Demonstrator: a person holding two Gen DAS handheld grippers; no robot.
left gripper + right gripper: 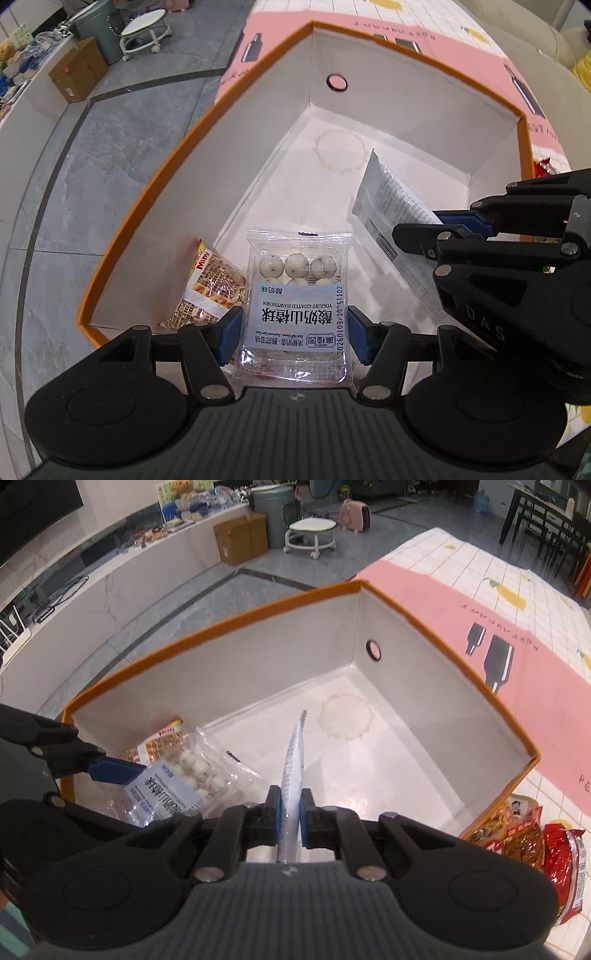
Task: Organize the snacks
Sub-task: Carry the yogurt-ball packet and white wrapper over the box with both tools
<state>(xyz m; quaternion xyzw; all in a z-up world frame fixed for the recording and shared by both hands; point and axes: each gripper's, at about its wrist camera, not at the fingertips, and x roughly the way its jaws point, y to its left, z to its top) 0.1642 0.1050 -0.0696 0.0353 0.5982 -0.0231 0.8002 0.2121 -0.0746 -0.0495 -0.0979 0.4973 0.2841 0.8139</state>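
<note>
A white box with an orange rim (184,140) (221,624) stands open on the table. My left gripper (295,328) is shut on a clear pack of yogurt-coated hawthorn balls (295,295) (173,790), its blue pads pressing both side edges, low inside the box's near corner. Beside it an orange Mimi snack bag (210,284) (159,746) leans against the box wall. My right gripper (290,805) (424,227) is shut on a thin white sachet (293,771) (388,206), held edge-up over the box floor.
Several loose snack packs (524,834), one of them a red bag (565,856), lie on the table right of the box. A pink mat (480,602) lies on the checked tablecloth beyond the box. Tiled floor, a cardboard carton (242,542) and a wheeled stool (310,535) lie beyond the table.
</note>
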